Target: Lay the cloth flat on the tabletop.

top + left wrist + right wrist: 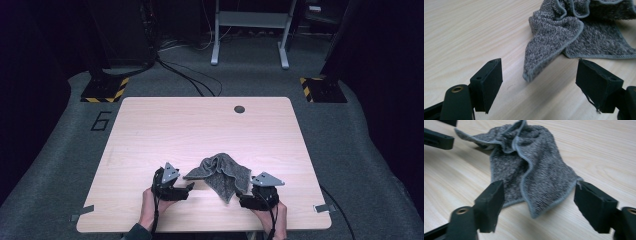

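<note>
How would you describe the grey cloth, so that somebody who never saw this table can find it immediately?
Start from the pale wooden table and look at its near edge, between the left gripper and the right gripper. There lies a crumpled grey towel: the one soft thing, speckled terry with a stitched hem.

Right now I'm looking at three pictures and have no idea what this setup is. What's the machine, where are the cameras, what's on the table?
There is no robot arm here. A person holds a two-jaw claw in each hand at a wooden table. The high view looks down from above the person's side: the left claw and right claw sit near the front edge. Each of the other two pictures comes from a camera riding on one claw, looking along its black jaws. Between the claws lies a crumpled grey towel, seen close up from the left claw and the right claw. Both claws stand open, a towel corner lying loose between each one's jaws. Nothing is held.
</note>
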Tool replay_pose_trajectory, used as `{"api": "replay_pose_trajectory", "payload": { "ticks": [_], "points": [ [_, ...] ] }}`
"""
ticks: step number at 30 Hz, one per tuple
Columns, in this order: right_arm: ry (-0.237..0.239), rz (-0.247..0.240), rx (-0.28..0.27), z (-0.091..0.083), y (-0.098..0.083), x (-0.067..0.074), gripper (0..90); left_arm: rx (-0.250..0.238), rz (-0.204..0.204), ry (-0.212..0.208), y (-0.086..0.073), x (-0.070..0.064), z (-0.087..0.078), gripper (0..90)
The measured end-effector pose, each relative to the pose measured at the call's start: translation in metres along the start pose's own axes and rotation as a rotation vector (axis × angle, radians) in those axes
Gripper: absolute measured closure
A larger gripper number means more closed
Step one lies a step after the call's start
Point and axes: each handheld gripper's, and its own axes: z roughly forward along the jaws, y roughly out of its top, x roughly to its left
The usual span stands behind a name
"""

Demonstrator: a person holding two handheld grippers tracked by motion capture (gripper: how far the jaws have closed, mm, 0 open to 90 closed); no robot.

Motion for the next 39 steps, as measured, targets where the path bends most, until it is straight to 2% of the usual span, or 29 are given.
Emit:
{"api": "replay_pose_trajectory", "payload": {
  "ticks": [1, 2, 3, 4, 8, 10, 13, 14, 15, 16, 17, 18, 19, 20, 21, 25, 29, 33, 39],
  "points": [
    [0.000, 0.000, 0.000, 0.000, 0.000, 0.000, 22.4, 0.009, 0.007, 0.003, 0.002, 0.001, 0.002, 21.9],
    [0.002, -0.014, 0.023, 0.007, 0.002, 0.002, 22.3, 0.021, 0.000, -0.005, 0.004, 0.002, 0.007, 22.0],
    [0.002, -0.014, 0.023, 0.007, 0.002, 0.002, 22.3, 0.021, 0.000, -0.005, 0.004, 0.002, 0.007, 22.0],
    [0.006, -0.017, 0.040, 0.014, 0.003, 0.002, 22.6, 0.016, -0.003, 0.000, 0.005, 0.003, 0.010, 22.0],
    [0.001, -0.006, 0.062, 0.025, 0.004, -0.001, 23.4, 0.051, -0.004, -0.018, 0.009, 0.004, 0.020, 21.9],
    [0.014, 0.032, 0.090, 0.034, 0.002, -0.005, 26.6, 0.056, -0.001, -0.021, 0.010, 0.004, 0.024, 22.2],
    [0.015, 0.042, 0.107, 0.038, 0.001, -0.006, 31.7, 0.068, 0.004, -0.018, 0.011, 0.002, 0.028, 25.4],
    [0.009, 0.029, 0.112, 0.039, 0.001, -0.007, 38.1, 0.076, 0.011, -0.009, 0.011, 0.002, 0.029, 30.5],
    [-0.001, 0.029, 0.113, 0.041, 0.000, -0.008, 42.5, 0.088, 0.020, -0.008, 0.011, 0.002, 0.030, 39.4],
    [-0.007, 0.031, 0.124, 0.041, -0.001, -0.008, 46.8, 0.090, 0.017, -0.018, 0.011, 0.002, 0.030, 43.8],
    [-0.006, 0.027, 0.118, 0.042, -0.001, -0.009, 53.9, 0.088, 0.021, -0.019, 0.010, 0.002, 0.031, 53.4],
    [0.012, 0.027, 0.119, 0.041, -0.003, -0.012, 67.1, 0.093, 0.024, -0.020, 0.011, 0.002, 0.031, 67.6],
    [0.012, 0.027, 0.119, 0.041, -0.003, -0.012, 67.1, 0.093, 0.024, -0.020, 0.011, 0.002, 0.031, 71.1],
    [0.006, 0.041, 0.113, 0.041, -0.004, -0.014, 75.4, 0.080, 0.018, -0.010, 0.010, 0.002, 0.030, 75.8],
    [0.006, 0.041, 0.113, 0.041, -0.004, -0.014, 75.4, 0.080, 0.018, -0.010, 0.010, 0.002, 0.030, 78.9],
    [0.006, 0.050, 0.104, 0.037, -0.004, -0.017, 82.1, 0.060, 0.006, 0.003, 0.010, 0.005, 0.025, 82.8],
    [-0.014, 0.040, 0.076, 0.026, -0.002, -0.021, 82.9, 0.038, -0.017, 0.020, 0.009, 0.010, 0.015, 83.5],
    [-0.003, 0.041, 0.067, 0.018, -0.001, -0.023, 83.0, 0.023, -0.017, 0.032, 0.009, 0.013, 0.007, 83.7],
    [-0.024, 0.034, 0.055, 0.006, -0.003, -0.021, 83.3, 0.017, -0.034, 0.025, 0.006, 0.014, -0.005, 83.8]
  ]
}}
